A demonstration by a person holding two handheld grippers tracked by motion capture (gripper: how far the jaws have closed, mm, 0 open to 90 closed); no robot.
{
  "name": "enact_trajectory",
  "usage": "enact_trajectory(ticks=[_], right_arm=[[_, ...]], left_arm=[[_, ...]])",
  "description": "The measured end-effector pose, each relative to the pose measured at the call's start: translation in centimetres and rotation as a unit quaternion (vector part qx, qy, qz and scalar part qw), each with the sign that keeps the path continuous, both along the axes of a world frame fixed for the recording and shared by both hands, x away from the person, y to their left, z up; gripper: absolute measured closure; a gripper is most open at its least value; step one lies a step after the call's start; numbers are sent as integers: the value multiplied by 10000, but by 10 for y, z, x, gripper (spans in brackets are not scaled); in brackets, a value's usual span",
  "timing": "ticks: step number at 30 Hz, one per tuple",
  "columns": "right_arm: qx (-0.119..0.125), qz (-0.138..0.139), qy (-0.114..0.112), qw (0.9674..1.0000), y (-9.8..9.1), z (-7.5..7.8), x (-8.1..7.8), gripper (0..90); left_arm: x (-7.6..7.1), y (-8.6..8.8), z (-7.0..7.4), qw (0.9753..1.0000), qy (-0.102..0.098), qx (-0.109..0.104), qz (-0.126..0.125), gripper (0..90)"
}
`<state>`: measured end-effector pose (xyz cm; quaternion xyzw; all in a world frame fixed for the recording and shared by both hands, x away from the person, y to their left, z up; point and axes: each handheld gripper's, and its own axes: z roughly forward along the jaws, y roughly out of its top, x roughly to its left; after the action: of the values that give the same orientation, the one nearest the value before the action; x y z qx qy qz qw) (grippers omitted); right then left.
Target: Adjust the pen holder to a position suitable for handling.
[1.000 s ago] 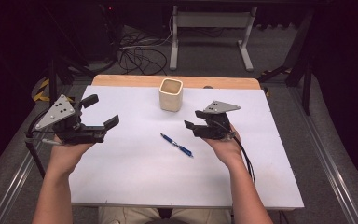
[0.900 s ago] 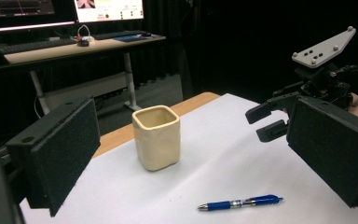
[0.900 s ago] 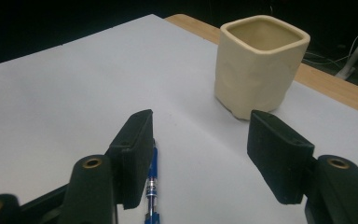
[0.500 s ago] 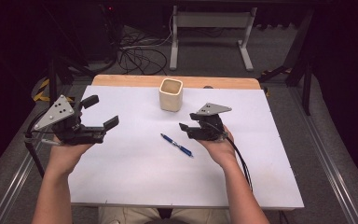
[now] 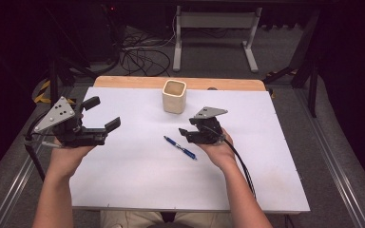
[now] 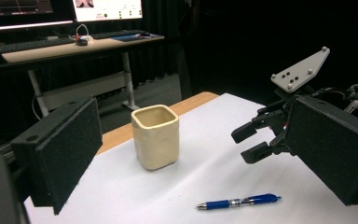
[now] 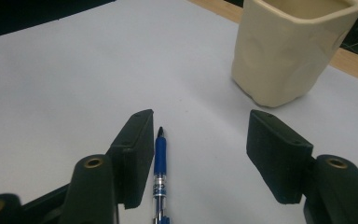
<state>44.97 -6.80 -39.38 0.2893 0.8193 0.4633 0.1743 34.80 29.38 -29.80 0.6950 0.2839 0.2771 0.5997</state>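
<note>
— Since the earlier frame, the right gripper (image 5: 190, 134) had been lowered toward the blue pen (image 5: 180, 147) on the white table (image 5: 123, 180), jaws apart and empty.

— Reaching was judged underway; next, the pen (image 7: 159, 172) needed centring between the jaws. The left gripper (image 5: 105, 114) was held open.

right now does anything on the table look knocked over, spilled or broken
Nothing stands out. The cream square ceramic cup stands upright and whole on the white table top, and the blue ballpoint pen lies flat beside it, apart from it. The right gripper hovers open over the pen; no spill shows.
</note>
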Motion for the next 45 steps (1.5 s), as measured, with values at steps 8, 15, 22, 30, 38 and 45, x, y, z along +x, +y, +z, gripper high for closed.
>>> enact_trajectory(ticks=[8, 15, 22, 30, 38, 45], right_arm=[[-87, 55, 69, 9999, 7, -5, 3, 436], [-159, 104, 145, 9997, 15, -9, 6, 436], [-213, 128, 224, 9994, 21, -14, 11, 447], [-327, 152, 303, 9989, 27, -21, 15, 453], [-401, 237, 432, 9980, 37, -29, 20, 469], [-506, 289, 503, 9970, 44, -35, 22, 482]], left_arm=[[0, 1, 0, 10000, -8, 6, 30, 49], [0, 1, 0, 10000, -12, 9, 32, 50], [0, 2, 0, 9999, -58, 7, 88, 49], [1, 3, -1, 9999, -40, -60, 82, 50], [1, 2, -1, 10000, -28, -22, 87, 54], [2, 3, -2, 10000, -13, -35, 89, 54]])
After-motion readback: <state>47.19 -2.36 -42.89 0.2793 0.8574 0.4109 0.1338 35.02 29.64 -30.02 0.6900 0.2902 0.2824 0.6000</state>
